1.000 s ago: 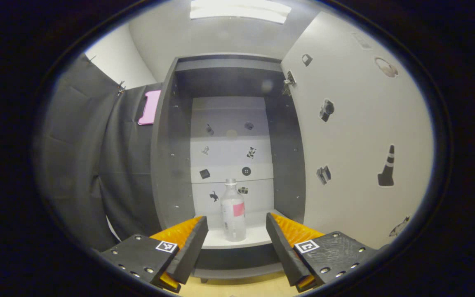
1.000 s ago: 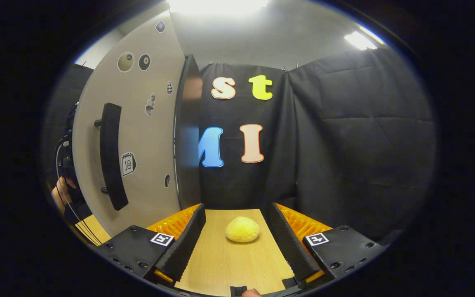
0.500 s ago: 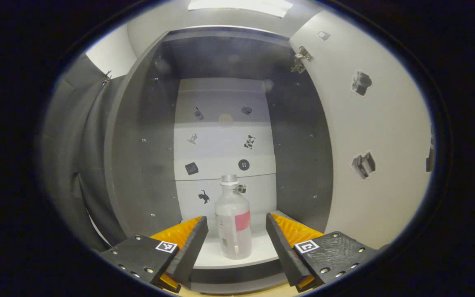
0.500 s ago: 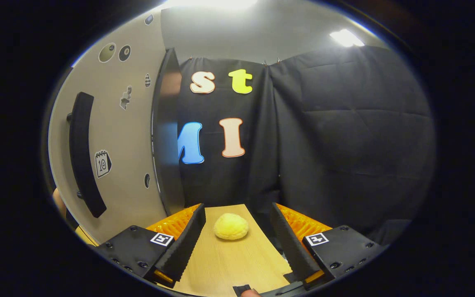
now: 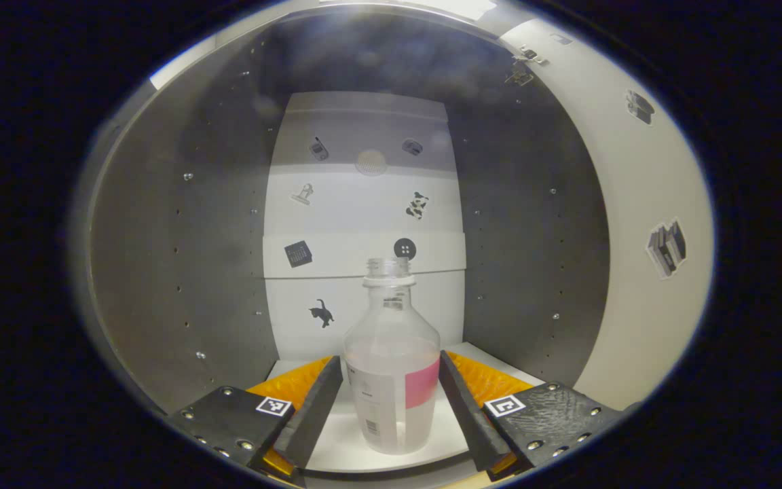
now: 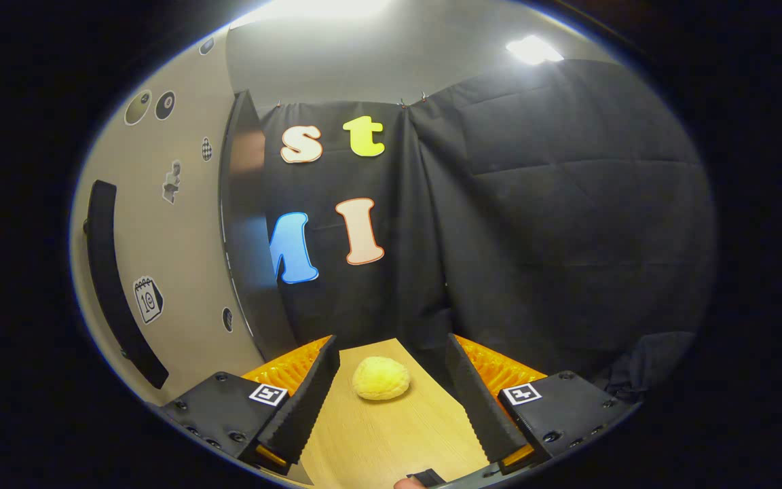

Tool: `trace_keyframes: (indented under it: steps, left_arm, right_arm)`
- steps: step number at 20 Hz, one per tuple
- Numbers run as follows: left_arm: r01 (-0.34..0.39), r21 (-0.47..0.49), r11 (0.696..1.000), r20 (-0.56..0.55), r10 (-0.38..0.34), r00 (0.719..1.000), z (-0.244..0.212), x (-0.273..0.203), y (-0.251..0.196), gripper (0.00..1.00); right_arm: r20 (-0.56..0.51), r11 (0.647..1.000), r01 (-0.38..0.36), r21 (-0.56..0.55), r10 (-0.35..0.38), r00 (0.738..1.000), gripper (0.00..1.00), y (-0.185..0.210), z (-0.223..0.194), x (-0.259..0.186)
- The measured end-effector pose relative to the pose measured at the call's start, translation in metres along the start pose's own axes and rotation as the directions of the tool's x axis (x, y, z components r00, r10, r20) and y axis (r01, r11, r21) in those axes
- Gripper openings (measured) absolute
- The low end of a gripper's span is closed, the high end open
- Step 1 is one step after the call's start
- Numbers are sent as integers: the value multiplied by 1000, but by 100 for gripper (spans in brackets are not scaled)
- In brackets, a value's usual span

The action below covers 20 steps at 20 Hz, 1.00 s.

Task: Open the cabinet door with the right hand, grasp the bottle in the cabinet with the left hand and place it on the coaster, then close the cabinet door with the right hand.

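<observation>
A clear bottle (image 5: 391, 367) with a pink label and no cap stands upright on the white cabinet floor (image 5: 337, 448). My left gripper (image 5: 389, 407) is open inside the cabinet, one finger on each side of the bottle's lower body, close to it without squeezing it. The cabinet door (image 5: 635, 224) is swung open on the right of the left gripper view; its outer face with a long dark handle (image 6: 116, 285) is at the left of the right gripper view. My right gripper (image 6: 391, 401) is open over the wooden table (image 6: 391, 441), holding nothing.
A yellow bun-like lump (image 6: 381, 378) lies on the table just ahead of the right fingers. Dark cabinet side walls (image 5: 180, 258) stand close on both sides of the left gripper. Black cloth (image 6: 554, 217) closes the booth behind the table.
My left gripper has pushed forward into the cabinet until the bottle stands between its fingers. The right gripper has drifted rightward, away from the open door.
</observation>
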<state>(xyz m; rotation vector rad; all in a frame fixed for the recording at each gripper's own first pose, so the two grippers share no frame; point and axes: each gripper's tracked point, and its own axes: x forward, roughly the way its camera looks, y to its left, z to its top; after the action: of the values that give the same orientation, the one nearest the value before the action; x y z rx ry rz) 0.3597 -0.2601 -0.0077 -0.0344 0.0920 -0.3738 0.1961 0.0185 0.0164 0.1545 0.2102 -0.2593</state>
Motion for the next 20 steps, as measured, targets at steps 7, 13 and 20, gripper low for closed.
trace_keyframes:
  steps: [7,13,20]
  left_arm:
    - [-12,-6,1000,22,13,1000,8,-8,4,74]
    - [-35,-11,999,73,36,997,30,-48,14,71]
    - [-91,-20,996,89,92,992,30,-111,27,71]
  right_arm:
    - [10,1000,22,-1,-22,1000,98,-9,1,1]
    - [2,998,-39,-46,39,999,98,-2,-2,2]
    - [-15,990,-140,-35,140,990,98,8,-6,10]
